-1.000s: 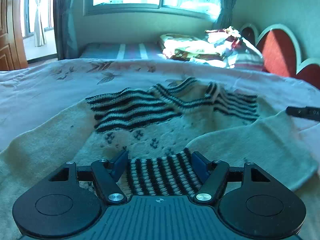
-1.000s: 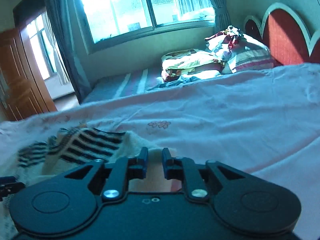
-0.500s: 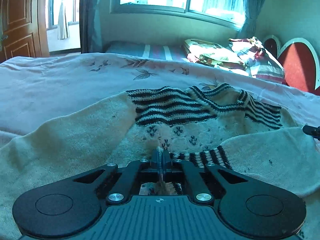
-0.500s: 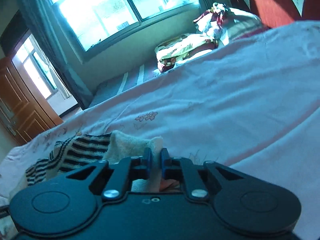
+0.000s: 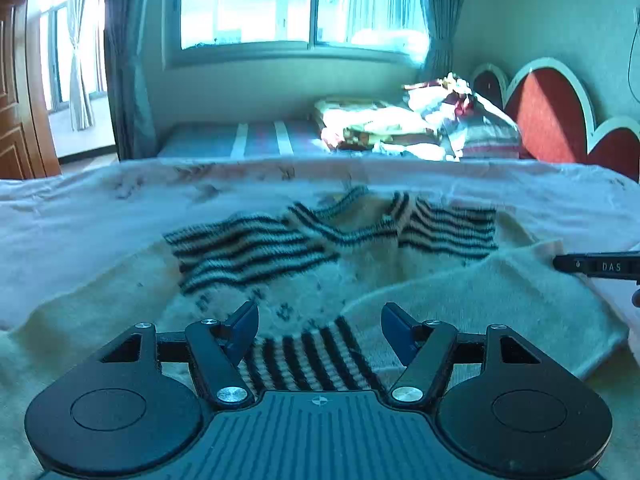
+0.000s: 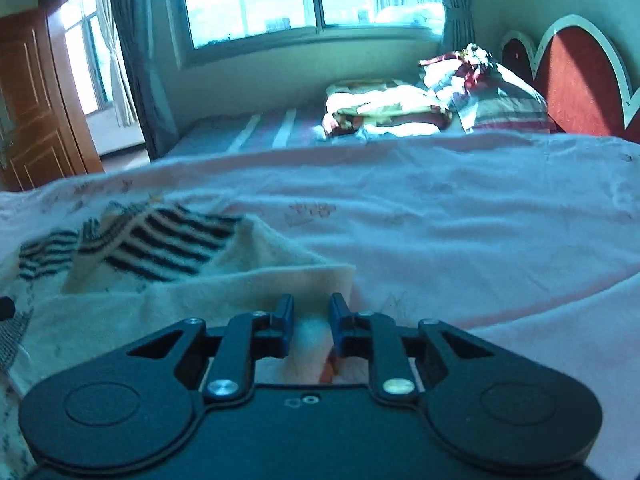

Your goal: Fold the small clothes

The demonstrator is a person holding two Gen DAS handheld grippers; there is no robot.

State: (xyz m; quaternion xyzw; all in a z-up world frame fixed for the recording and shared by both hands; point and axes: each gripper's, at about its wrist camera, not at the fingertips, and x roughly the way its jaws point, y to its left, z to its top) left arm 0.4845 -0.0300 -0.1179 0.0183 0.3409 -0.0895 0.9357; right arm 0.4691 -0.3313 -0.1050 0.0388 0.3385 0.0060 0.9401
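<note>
Pink bedsheet (image 6: 440, 216) bears fuzzy striped knit sweater (image 5: 280, 248); left claw (image 5: 319, 330) spread, just opened.

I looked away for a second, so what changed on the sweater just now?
The left gripper pinched the striped cuff, then its jaws have just been opening, wide again, cuff lying loose between them. The right gripper also loosened on the cream sleeve. The sweater stays spread on the bed.

Sweater (image 5: 360, 280) spread on bed (image 6: 460, 216); bedding pile (image 5: 400, 128) behind, headboard (image 5: 552, 116) far right.
</note>
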